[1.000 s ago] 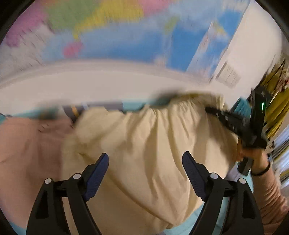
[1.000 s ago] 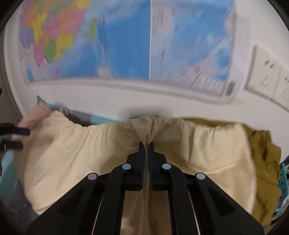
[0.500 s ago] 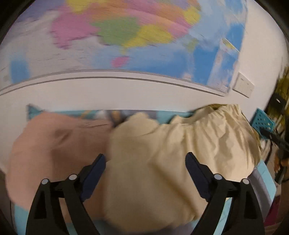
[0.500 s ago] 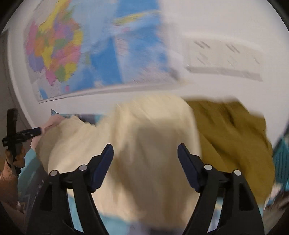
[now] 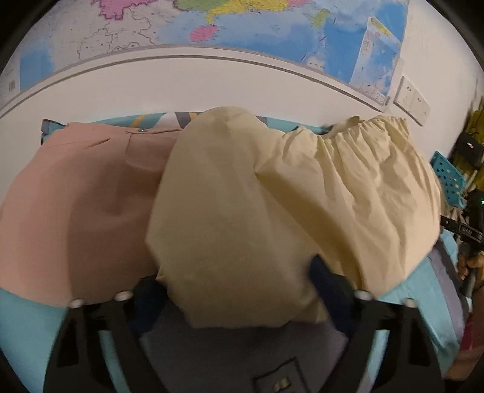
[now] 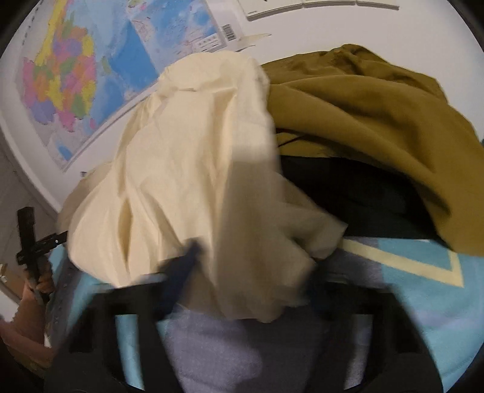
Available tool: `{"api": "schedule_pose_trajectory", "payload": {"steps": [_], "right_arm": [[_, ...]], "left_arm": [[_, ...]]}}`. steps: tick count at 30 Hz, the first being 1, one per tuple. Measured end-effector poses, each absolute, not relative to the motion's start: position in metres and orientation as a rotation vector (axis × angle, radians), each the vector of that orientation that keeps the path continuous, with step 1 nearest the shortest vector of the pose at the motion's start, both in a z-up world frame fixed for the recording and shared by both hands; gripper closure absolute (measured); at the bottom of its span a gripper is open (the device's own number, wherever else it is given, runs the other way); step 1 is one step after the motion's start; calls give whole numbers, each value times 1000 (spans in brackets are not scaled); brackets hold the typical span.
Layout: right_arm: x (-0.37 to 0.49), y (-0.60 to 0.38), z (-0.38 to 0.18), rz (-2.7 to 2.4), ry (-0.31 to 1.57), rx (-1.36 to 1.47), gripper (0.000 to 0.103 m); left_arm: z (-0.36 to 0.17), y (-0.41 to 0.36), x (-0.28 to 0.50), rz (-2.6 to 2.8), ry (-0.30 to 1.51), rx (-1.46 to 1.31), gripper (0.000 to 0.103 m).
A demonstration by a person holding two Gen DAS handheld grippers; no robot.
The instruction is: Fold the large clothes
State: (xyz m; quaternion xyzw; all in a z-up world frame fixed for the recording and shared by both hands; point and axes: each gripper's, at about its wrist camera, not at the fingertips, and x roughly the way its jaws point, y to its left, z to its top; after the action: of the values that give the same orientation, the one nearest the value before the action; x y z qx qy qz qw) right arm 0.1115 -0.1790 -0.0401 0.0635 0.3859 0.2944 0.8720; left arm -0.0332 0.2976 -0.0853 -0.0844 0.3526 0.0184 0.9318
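Note:
A cream garment with a gathered waistband lies bunched on the blue patterned blanket. It also shows in the right wrist view. My left gripper is open, its fingers spread on either side of the cloth's near edge, which covers the tips. My right gripper is open too, blurred, with the cream cloth's near edge draped between its fingers. The right gripper's body shows at the far right of the left wrist view.
A folded pink garment lies left of the cream one. An olive-brown garment over a black one lies to the right. A wall with a map stands behind. A blue perforated basket is at far right.
The right gripper let go of the cream waistband and opened. Both grippers pulled back and dropped low to the cloth's near edge. The cloth settled onto the blanket.

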Motion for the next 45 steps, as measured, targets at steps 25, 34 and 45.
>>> {"api": "schedule_pose_trajectory", "payload": {"steps": [25, 34, 45], "right_arm": [[-2, -293, -7, 553, 841, 242, 52], [-34, -312, -31, 579, 847, 282, 42], [-18, -324, -8, 602, 760, 341, 96]], "left_arm": [[-51, 293, -152, 2, 705, -247, 23], [-76, 253, -113, 25, 800, -128, 27], [-101, 270, -97, 105, 870, -192, 35]]}}
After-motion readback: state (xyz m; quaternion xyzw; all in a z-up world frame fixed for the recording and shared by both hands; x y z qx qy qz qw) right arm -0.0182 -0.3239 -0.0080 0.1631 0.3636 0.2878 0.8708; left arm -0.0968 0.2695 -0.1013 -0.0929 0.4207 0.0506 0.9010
